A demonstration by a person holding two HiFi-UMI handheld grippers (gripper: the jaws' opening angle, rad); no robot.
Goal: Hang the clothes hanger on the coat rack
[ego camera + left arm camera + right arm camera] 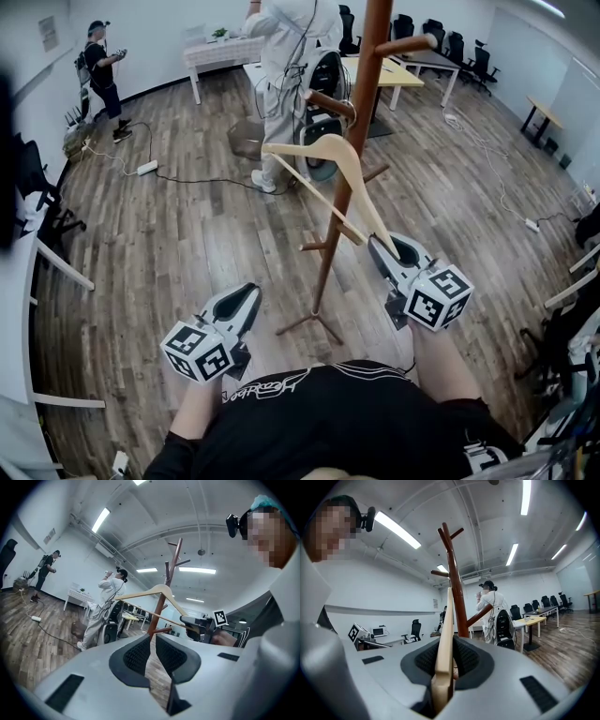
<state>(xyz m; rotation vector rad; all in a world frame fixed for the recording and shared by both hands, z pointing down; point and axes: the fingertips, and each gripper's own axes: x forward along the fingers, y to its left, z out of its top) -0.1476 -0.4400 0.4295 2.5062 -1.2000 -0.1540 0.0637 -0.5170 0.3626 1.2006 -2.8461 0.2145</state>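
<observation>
A light wooden hanger is held level in front of the brown coat rack pole, its top close to the pole below a peg; its hook is not visible. My right gripper is shut on the hanger's right end. In the right gripper view the hanger stands edge-on between the pads of the right gripper, with the coat rack just behind. My left gripper hangs lower left, away from both, jaws together and empty. The left gripper view shows its pads, the hanger and the rack.
A person in white stands just behind the rack beside a black bag. Another person stands far left. Rack feet spread on the wooden floor. Cables and a power strip lie on the floor; tables and chairs line the back.
</observation>
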